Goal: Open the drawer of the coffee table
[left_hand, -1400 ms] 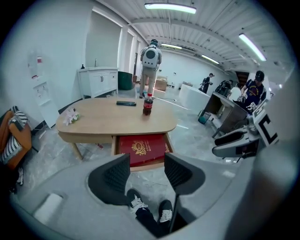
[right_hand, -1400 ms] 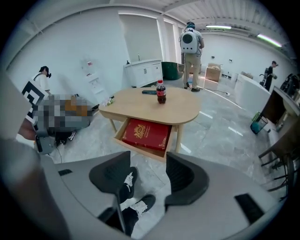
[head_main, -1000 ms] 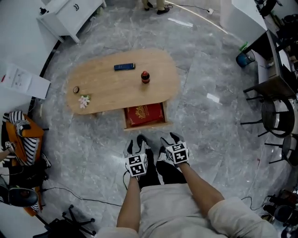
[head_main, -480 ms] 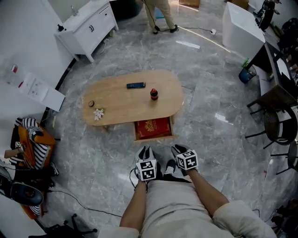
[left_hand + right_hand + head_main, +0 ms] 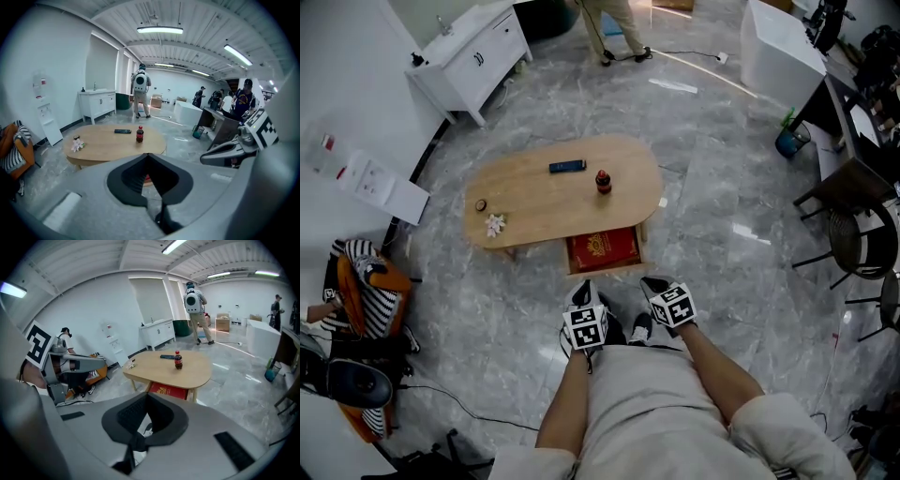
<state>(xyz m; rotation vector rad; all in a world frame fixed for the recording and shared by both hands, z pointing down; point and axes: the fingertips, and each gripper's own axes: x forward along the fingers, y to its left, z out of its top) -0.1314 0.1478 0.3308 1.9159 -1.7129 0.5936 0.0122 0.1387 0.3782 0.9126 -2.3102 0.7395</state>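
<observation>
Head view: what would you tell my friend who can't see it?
Looking down, a wooden coffee table stands on a grey floor with its drawer pulled open, something red inside. A person below holds the left gripper and right gripper, fingers just closed on nothing, short of the table.

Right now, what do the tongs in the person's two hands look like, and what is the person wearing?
The left tongs and right tongs each carry a white cube printed with black square markers. Seen close, their bodies are smooth grey, with black ribbed pads lining the tips. The person wears a pale top with short sleeves.
</observation>
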